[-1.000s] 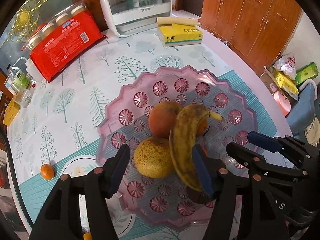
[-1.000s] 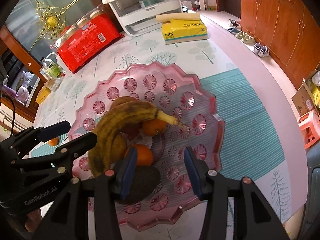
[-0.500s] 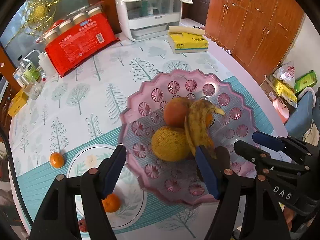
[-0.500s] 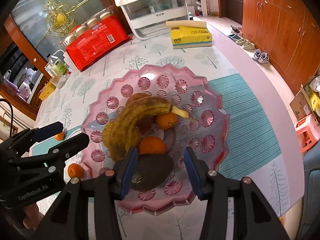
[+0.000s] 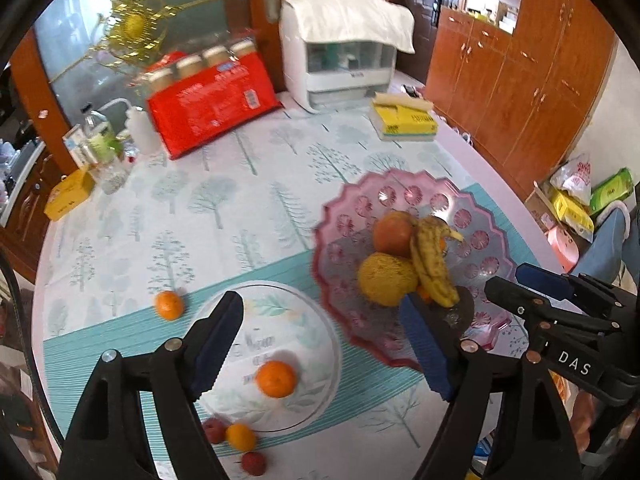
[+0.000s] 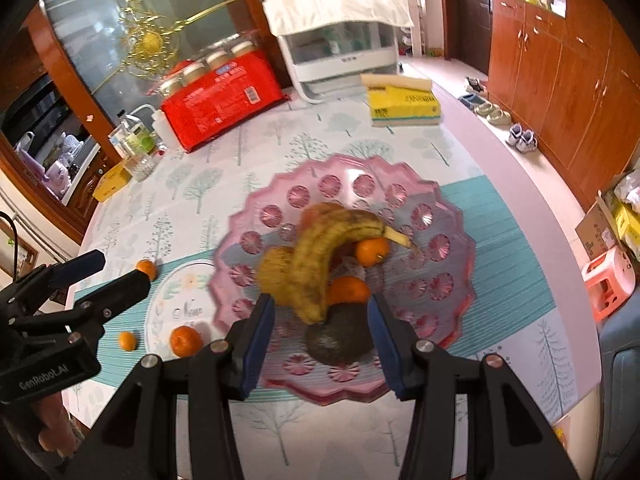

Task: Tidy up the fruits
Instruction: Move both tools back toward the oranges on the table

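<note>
A pink scalloped plate [image 5: 404,178] [image 6: 352,160] holds a spotted banana [image 6: 320,256], a yellow round fruit [image 5: 386,278], a reddish fruit [image 5: 394,234], two oranges [image 6: 372,250] and a dark avocado [image 6: 340,340]. To its left, a clear glass plate [image 5: 280,320] carries one orange [image 5: 276,378]. My left gripper [image 5: 320,340] hovers above the glass plate, jaws opening, nothing between them. My right gripper [image 6: 322,340] hangs open above the avocado without touching it. Another orange [image 5: 169,305] lies on the cloth.
Small red and orange fruits [image 5: 240,436] lie at the table's near edge. At the back stand a red pack of jars [image 5: 212,100], a white appliance [image 5: 344,60], a yellow tissue pack [image 5: 404,122] and bottles [image 5: 100,144]. The table edge curves along the right.
Both grippers rose and drew back from the pink plate. The left one shifted left over the glass plate and its jaws widened. The right jaws kept their gap.
</note>
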{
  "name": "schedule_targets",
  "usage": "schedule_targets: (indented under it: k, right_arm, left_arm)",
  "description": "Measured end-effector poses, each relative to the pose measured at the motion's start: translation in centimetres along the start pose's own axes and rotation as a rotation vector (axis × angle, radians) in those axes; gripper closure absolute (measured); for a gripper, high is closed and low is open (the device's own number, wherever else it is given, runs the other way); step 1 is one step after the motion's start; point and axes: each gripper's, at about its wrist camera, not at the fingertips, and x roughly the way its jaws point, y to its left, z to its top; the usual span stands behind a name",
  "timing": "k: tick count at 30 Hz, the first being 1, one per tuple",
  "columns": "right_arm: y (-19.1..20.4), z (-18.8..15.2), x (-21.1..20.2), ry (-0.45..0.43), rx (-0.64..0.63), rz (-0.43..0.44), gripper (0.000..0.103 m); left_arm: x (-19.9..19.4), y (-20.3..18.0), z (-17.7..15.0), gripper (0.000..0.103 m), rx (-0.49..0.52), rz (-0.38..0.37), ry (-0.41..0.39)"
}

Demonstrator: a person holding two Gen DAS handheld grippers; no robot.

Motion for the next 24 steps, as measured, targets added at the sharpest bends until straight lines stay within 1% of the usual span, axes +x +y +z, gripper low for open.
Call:
schedule_targets:
  k: [6, 12, 19, 24]
  right_arm:
    - [4.1, -0.1, -1.4, -0.03, -0.036, 0.002, 0.054]
    - [9.1, -0.4, -1.1, -0.032, -0.073, 0.021, 0.054]
    - [14.7, -1.3, 0.5, 0.0, -0.124, 0.043, 0.054]
    - [17.4, -2.1, 2.4, 0.036, -0.133, 0.043, 0.054]
  left_arm:
    - [-3.6, 5.2, -1.1, 0.019, -0.032, 0.046, -0.06]
    - [-5.5, 10.9, -2.8, 0.019, -0.076, 0.077, -0.063]
    - [-5.6, 16.6, -4.7, 0.019, -0.122, 0.106, -0.035]
    - [-4.3, 20.0, -5.8, 0.019, -0.141, 0.111, -0.001]
